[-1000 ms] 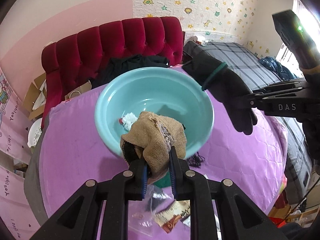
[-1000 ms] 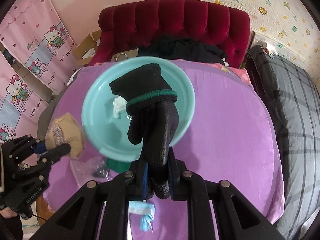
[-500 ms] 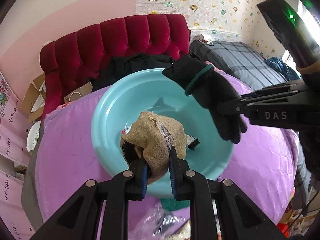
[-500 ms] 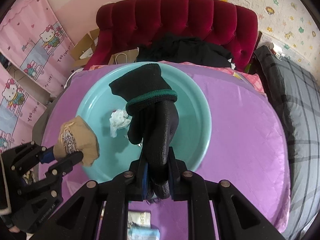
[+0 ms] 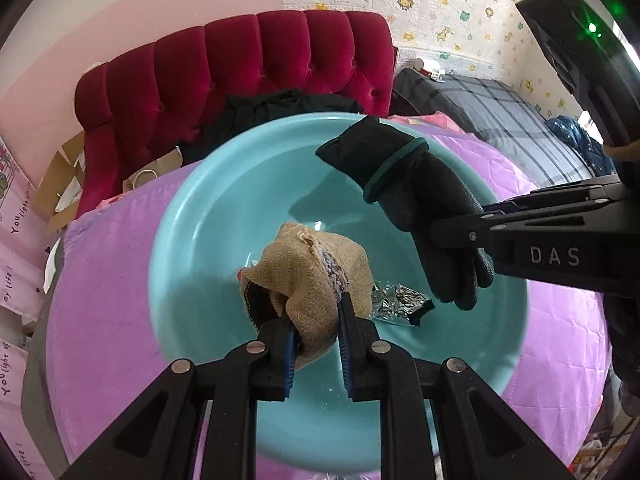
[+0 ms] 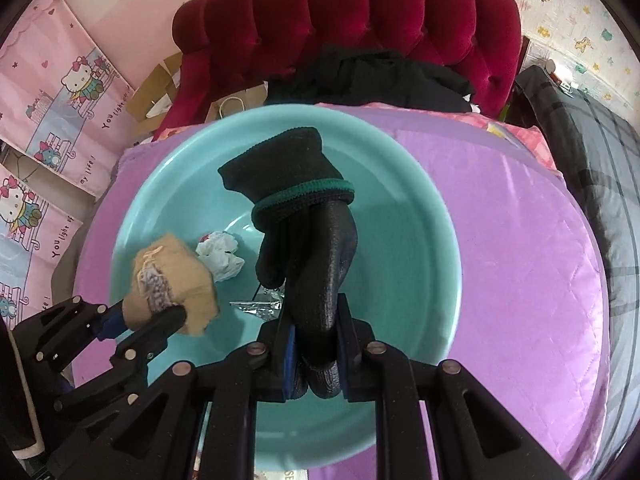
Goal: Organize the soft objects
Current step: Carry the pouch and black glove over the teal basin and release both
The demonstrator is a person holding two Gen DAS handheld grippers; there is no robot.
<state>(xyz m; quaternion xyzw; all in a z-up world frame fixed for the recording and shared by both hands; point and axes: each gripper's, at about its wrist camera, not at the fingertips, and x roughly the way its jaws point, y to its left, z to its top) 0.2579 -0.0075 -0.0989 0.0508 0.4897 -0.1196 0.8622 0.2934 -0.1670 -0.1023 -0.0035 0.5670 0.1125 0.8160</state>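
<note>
My left gripper (image 5: 314, 316) is shut on a tan burlap pouch (image 5: 312, 276) and holds it above the teal basin (image 5: 192, 208). It also shows in the right wrist view (image 6: 170, 280), at the basin's left side. My right gripper (image 6: 314, 320) is shut on a black glove (image 6: 304, 232) with a green cuff band, held over the basin's middle. The glove also hangs at the right in the left wrist view (image 5: 424, 208). A crumpled white tissue (image 6: 220, 254) and a silver wrapper (image 5: 396, 304) lie in the basin (image 6: 404, 240).
The basin sits on a round table with a purple quilted cover (image 6: 520, 264). Behind it stand a red tufted headboard (image 6: 344, 20) with dark clothes (image 6: 368, 76), cardboard boxes (image 5: 64, 176) at the left and a plaid bed (image 5: 500, 116) at the right.
Both grippers have moved forward over the basin with the pouch and the glove. The basin now fills more of both views.
</note>
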